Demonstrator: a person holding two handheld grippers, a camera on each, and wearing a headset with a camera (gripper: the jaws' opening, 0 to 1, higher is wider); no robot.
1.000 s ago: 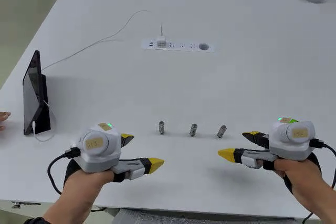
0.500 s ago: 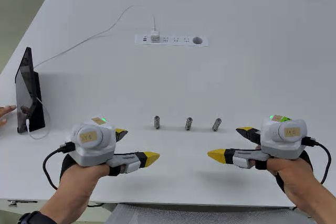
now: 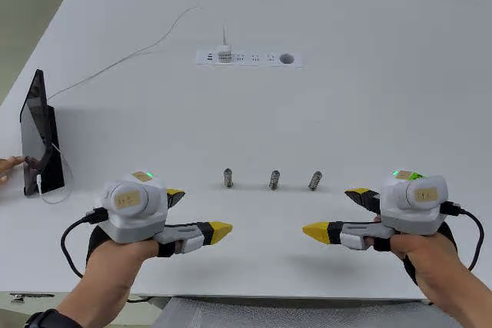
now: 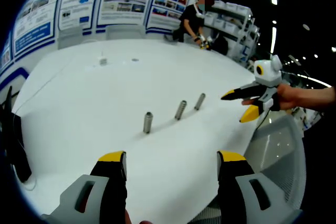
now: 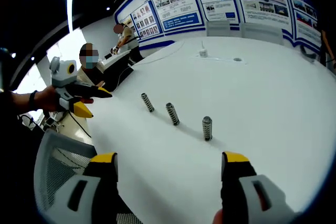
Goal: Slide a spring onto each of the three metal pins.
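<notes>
power strip (image 3: 247, 57) beyond three springs (image 3: 274, 180) (tablet (image 3: 35, 128) left)

The table (image 3: 369, 113) is being looked down on from its near edge by the head view, tilted forward, with the springs (image 3: 274, 180) lying mid-range at centre. The same springs are being framed low and nearer by both gripper views, from opposite sides. The right gripper (image 4: 233, 108) is being caught at 3 o'clock in the left gripper view, the left gripper (image 5: 100, 104) at 9 o'clock in the right gripper view.
</notes>
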